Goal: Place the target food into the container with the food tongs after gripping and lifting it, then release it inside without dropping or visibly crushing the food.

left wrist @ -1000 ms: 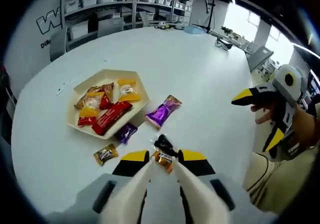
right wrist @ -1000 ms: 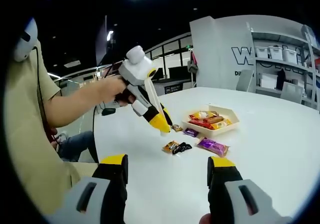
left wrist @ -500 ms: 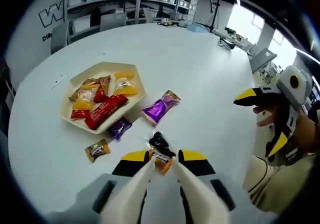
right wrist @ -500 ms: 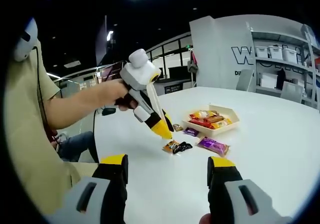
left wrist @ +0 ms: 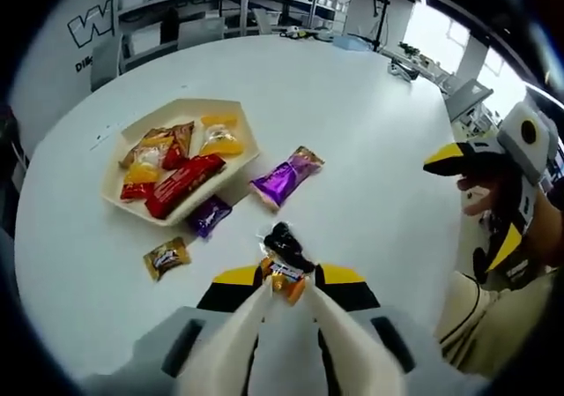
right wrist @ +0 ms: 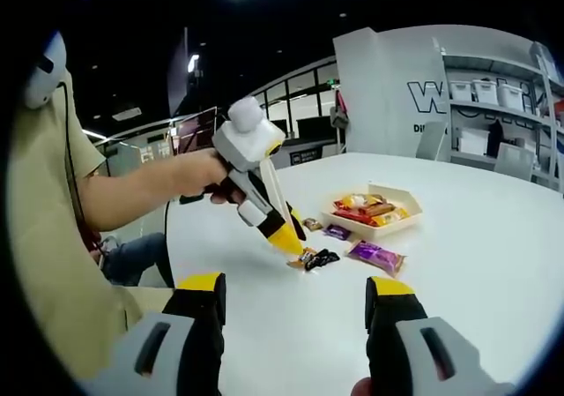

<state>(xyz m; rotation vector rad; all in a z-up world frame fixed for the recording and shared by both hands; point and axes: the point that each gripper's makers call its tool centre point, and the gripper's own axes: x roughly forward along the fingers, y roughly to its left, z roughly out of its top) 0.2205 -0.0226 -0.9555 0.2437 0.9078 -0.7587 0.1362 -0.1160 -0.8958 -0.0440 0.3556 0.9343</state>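
My left gripper (left wrist: 288, 278) is shut on cream food tongs (left wrist: 242, 327), whose blades narrow onto the orange end of a black-and-orange wrapped candy (left wrist: 282, 248). In the right gripper view that candy (right wrist: 319, 258) lies on the white table with the tongs (right wrist: 270, 183) slanting down to it from a hand-held left gripper (right wrist: 284, 234). A beige hexagonal tray (left wrist: 113, 177) with several wrapped snacks sits beyond at the left, and its rim (right wrist: 411, 211) is visible past the candy. My right gripper (right wrist: 295, 306) stands open and holds nothing; from the left gripper view it (left wrist: 493, 180) hangs in a hand at the right.
A long purple wrapper (left wrist: 284, 177), a small purple candy (left wrist: 209, 215) and a gold candy (left wrist: 166, 257) lie loose on the table (left wrist: 370, 105) near the tray. Shelves with bins and chairs stand behind. The person's sleeve and arm fill the left of the right gripper view.
The left gripper and tongs have come down and forward until the tong tips reach the black-and-orange candy. The right gripper has stayed still and open.
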